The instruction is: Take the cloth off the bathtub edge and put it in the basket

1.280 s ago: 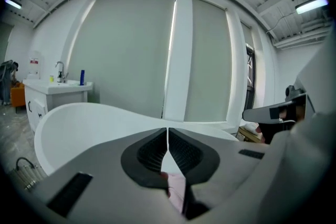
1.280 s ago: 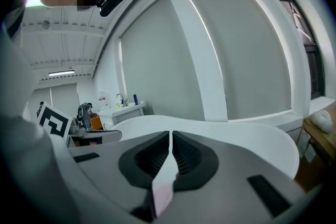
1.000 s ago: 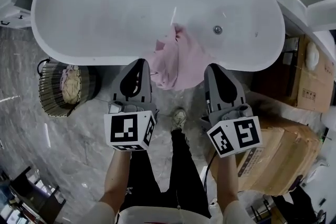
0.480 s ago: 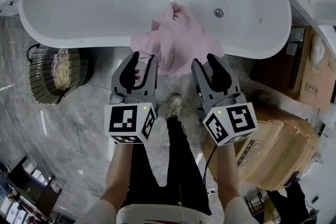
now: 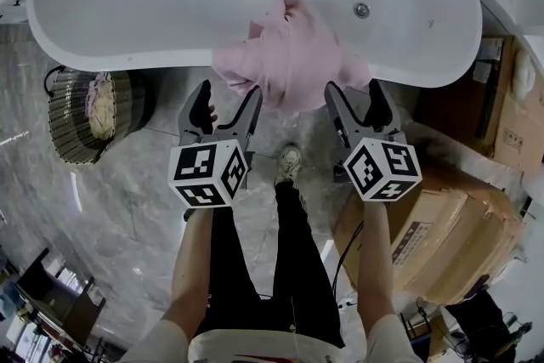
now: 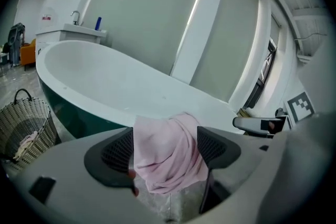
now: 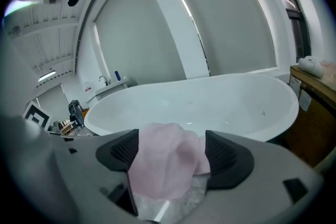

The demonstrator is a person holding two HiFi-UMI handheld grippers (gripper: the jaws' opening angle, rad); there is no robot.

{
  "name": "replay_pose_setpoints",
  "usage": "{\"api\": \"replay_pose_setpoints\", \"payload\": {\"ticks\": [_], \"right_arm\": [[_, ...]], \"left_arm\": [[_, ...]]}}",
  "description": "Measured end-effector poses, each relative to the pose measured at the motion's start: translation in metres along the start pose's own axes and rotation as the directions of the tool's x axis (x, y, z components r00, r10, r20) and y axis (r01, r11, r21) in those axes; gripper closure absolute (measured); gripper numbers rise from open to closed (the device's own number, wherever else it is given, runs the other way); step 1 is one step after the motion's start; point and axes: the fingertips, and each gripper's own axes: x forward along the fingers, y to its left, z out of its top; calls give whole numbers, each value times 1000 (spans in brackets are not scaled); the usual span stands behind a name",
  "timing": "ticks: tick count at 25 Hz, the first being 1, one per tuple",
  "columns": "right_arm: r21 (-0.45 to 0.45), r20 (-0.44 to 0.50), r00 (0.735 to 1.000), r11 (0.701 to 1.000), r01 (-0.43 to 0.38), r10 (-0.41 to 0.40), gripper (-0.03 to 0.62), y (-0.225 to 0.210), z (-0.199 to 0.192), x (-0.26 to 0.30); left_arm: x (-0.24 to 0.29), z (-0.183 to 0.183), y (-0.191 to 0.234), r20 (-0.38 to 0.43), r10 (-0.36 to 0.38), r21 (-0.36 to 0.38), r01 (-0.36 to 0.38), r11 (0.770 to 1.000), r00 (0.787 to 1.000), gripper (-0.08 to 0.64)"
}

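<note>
A pink cloth [image 5: 289, 55] hangs over the near rim of the white bathtub [image 5: 127, 62], part inside and part down the outer wall. My left gripper [image 5: 228, 100] stands just before the cloth's left corner; its jaws have just been opening and are wide apart. My right gripper [image 5: 354, 96] is by the cloth's right corner, its jaws also just opened. In the left gripper view the cloth [image 6: 168, 134] shows in the gap between the pads, and likewise the cloth [image 7: 165, 157] in the right gripper view; no pad presses on it. The wicker basket [image 5: 72, 127] stands on the floor at left.
The basket holds a pale cloth [image 5: 100, 106] and also shows as the basket [image 6: 26, 123] in the left gripper view. Cardboard boxes [image 5: 459, 225] stand at the right beside the tub. The person's legs and a shoe [image 5: 289, 166] are below the grippers on the marble floor.
Both grippers went from shut to wide open. Both have sunk lower in front of the tub's rim. The cloth now lies spread wider over the edge.
</note>
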Motion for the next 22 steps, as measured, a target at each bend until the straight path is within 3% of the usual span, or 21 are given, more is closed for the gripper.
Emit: {"api": "replay_pose_setpoints", "payload": {"ticks": [5, 12, 22], "right_arm": [[-7, -85, 995, 999, 52, -52, 185, -22, -36, 13], [29, -192, 981, 999, 28, -22, 160, -35, -76, 32], [44, -239, 971, 999, -17, 27, 153, -36, -84, 58]], "left_arm": [[15, -24, 6, -56, -30, -44, 28, 999, 998, 187], [37, -45, 15, -112, -58, -126, 44, 991, 992, 172], [67, -57, 5, -192, -131, -88, 116, 989, 973, 160]]}}
